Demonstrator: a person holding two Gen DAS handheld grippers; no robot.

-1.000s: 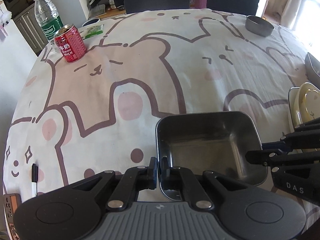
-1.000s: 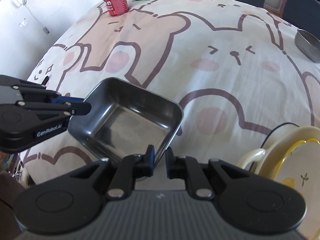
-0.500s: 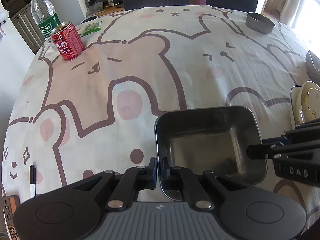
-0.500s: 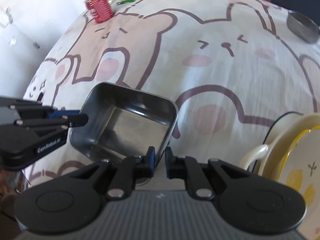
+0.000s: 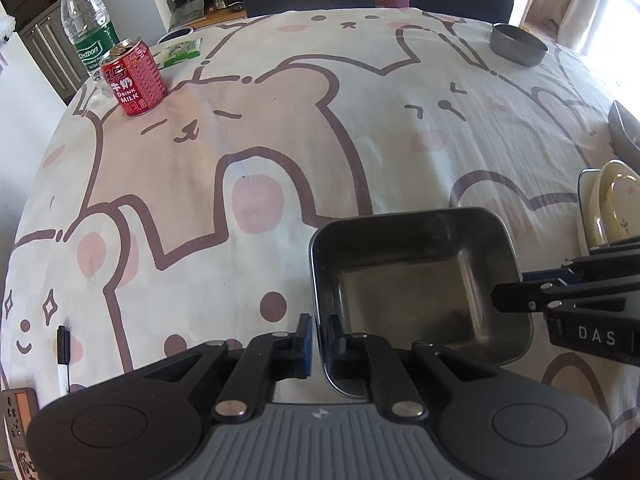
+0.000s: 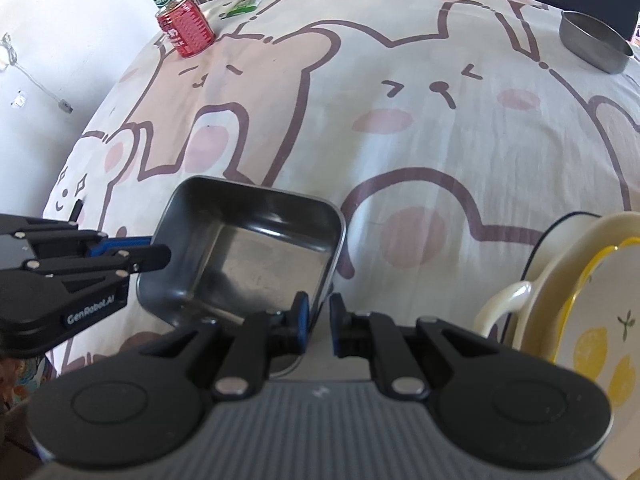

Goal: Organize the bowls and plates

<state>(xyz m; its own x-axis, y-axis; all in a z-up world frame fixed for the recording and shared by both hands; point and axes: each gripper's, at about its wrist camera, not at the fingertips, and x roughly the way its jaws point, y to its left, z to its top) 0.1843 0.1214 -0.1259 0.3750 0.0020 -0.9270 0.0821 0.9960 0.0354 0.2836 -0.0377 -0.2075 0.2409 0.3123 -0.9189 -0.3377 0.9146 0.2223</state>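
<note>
Metal dish: a dark square steel tray (image 5: 416, 276) sits on the table near the front edge, between the two grabbers.
Left grabber: the left gripper (image 5: 318, 338) has one finger on each side of the tray's left wall. Its fingers are coming apart right now, with a thin gap showing by the rim.
Right grabber: the right gripper (image 6: 318, 320) has the tray's right wall between its fingers. They stand a little apart, and I cannot tell if they squeeze the wall.
Cloth: a tablecloth (image 5: 280, 140) with pink and white cartoon bears covers the table.
Plates: cream plates (image 6: 576, 304) with yellow lemons stand on edge at the right, just beside the right grabber.
Round bowl: a small metal bowl (image 5: 518, 44) is far away at the back right.
Drinks: a red can (image 5: 134, 76) stands at the back left, with a water bottle (image 5: 86, 36) just behind it.
Pen: a black marker (image 5: 63, 354) lies near the front left edge.
</note>
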